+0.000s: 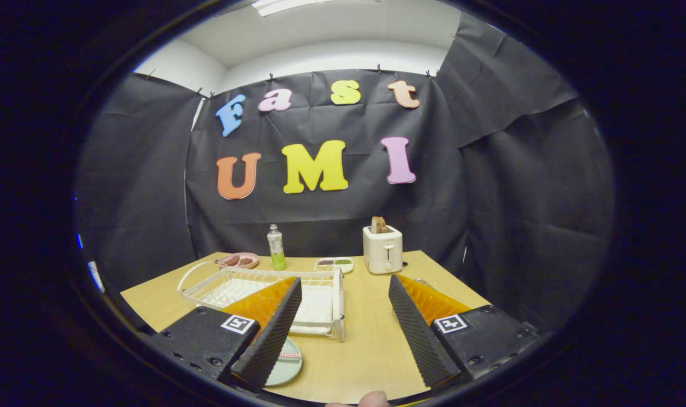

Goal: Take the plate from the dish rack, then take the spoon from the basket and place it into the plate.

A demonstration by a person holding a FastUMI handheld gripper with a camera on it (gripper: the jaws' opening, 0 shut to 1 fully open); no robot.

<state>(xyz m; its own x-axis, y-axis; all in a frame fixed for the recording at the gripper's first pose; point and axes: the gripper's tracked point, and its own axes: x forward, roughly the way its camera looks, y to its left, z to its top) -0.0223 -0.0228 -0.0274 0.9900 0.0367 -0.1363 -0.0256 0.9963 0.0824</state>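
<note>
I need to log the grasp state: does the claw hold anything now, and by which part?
Nothing is held. The claw is open over the bare wooden table; the pale green round plate lies beside one finger, not clamped.

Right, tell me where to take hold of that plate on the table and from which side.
Grip the plate by its exposed rim, coming from the open tabletop side between the fingers. It lies flat on the table, partly behind one finger, with something striped lying on it, so only the thin edge offers a hold. The tool stands open, holding nothing.
</note>
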